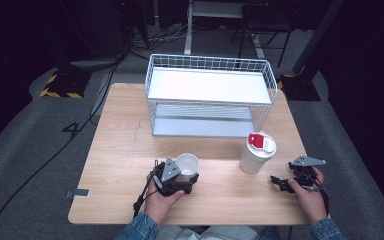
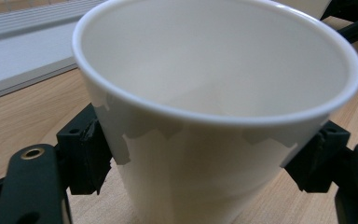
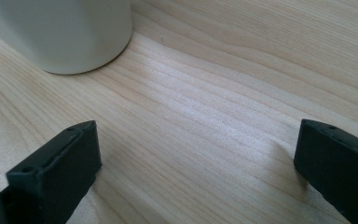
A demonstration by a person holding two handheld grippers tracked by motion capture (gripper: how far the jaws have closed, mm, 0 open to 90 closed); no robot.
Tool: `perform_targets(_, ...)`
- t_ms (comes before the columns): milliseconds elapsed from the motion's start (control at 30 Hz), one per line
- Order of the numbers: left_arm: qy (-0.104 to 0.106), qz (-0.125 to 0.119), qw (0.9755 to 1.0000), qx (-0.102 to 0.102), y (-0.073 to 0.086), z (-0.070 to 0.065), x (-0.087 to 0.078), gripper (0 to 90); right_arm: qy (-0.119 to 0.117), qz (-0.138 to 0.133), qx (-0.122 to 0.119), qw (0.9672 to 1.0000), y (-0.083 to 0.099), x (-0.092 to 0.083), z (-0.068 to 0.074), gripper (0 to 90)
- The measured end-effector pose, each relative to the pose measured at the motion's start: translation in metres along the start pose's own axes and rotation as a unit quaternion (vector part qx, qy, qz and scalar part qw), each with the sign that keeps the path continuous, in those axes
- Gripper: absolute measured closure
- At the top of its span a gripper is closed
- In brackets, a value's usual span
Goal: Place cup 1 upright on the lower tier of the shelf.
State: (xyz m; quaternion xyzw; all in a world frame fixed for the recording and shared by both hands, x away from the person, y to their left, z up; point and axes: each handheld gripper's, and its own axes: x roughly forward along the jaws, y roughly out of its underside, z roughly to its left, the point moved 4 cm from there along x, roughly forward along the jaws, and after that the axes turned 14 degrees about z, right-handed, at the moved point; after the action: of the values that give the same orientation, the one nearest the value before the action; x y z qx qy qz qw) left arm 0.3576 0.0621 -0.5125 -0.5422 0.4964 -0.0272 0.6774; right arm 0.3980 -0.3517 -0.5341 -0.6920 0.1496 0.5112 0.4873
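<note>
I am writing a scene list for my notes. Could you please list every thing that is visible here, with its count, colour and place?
open paper cup: one, white, front left of the table, between the left gripper's jaws
lidded cup: one, white with a red and white lid, front right of the table
wire rack: one, white, two shelves, back of the table
table: one, light wood, centre of the high view
left gripper: one, black with a grey plate, shut on the open paper cup
right gripper: one, black with a grey plate, jaws open over bare table, beside the lidded cup
</note>
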Motion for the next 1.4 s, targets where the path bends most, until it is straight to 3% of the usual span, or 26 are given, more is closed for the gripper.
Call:
perform_targets(333,0.006,0.011,0.9999,0.0,-0.005,0.0,-0.007,21.4,0.002,0.0,0.001,1.0,0.0,0.0,0.0,0.3)
perform_targets(467,0.009,0.005,0.9999,-0.001,-0.013,0.0,-0.014,21.4,0.003,0.001,0.001,1.0,0.0,0.0,0.0,0.3)
perform_targets(867,0.015,0.014,0.9994,0.027,-0.042,-0.002,-0.028,21.4,0.003,0.001,0.001,1.0,0.0,0.0,0.0,0.3)
perform_targets(1267,0.023,-0.004,0.9996,0.018,-0.066,0.003,-0.028,21.3,0.003,0.001,0.001,1.0,0.0,0.0,0.0,0.3)
perform_targets(1400,0.031,-0.014,0.9994,-0.003,-0.07,0.008,-0.026,21.2,0.003,0.001,0.001,1.0,0.0,0.0,0.0,0.3)
